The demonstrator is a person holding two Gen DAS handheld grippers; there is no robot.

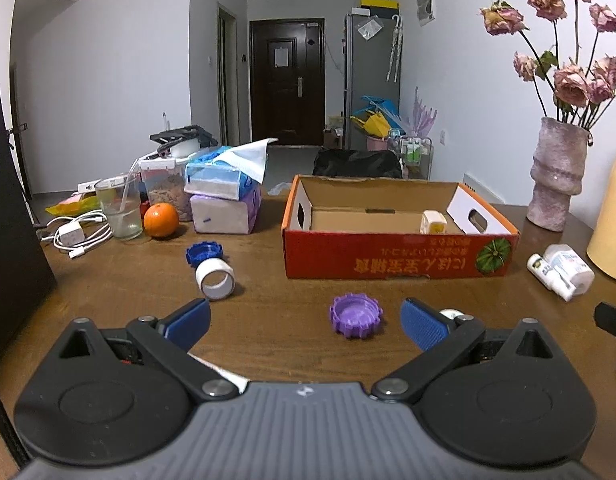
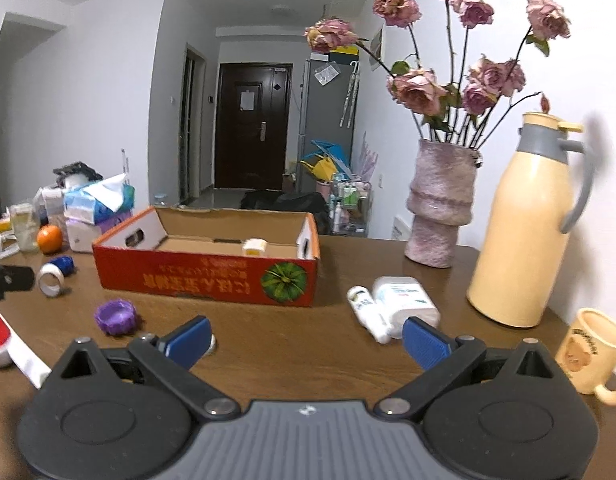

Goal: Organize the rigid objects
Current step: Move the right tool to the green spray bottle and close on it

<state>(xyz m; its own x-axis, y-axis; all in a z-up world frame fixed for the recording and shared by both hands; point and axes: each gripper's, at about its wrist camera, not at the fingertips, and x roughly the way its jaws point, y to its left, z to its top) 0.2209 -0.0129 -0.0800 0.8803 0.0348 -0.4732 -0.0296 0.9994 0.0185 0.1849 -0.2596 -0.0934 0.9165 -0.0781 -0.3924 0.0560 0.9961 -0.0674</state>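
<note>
Two blue-padded grippers, both spread wide and holding nothing, low over a brown wooden table. Left gripper just short of a purple ridged cap lying open side up between its pads, nearer the right one, untouched. Right gripper with its right pad just in front of two white bottles lying on their sides, touching each other.

Beyond the cap, a red cardboard box, open at the top, printed side toward the camera with a green pumpkin picture at its right end. Inside, near the right wall, one small white and yellow container.

Left of the box, a roll of white tape on its edge, touching a blue ridged cap behind it. Farther back on the left: an orange, a drinking glass with a straw, a white charger and cable, and stacked tissue packs.

Right of the box, a pink textured vase of dried roses, a cream thermos jug with a grey handle, and a cream mug at the table's near right edge. At the near left edge in the right view, a red and white object, only partly seen.
</note>
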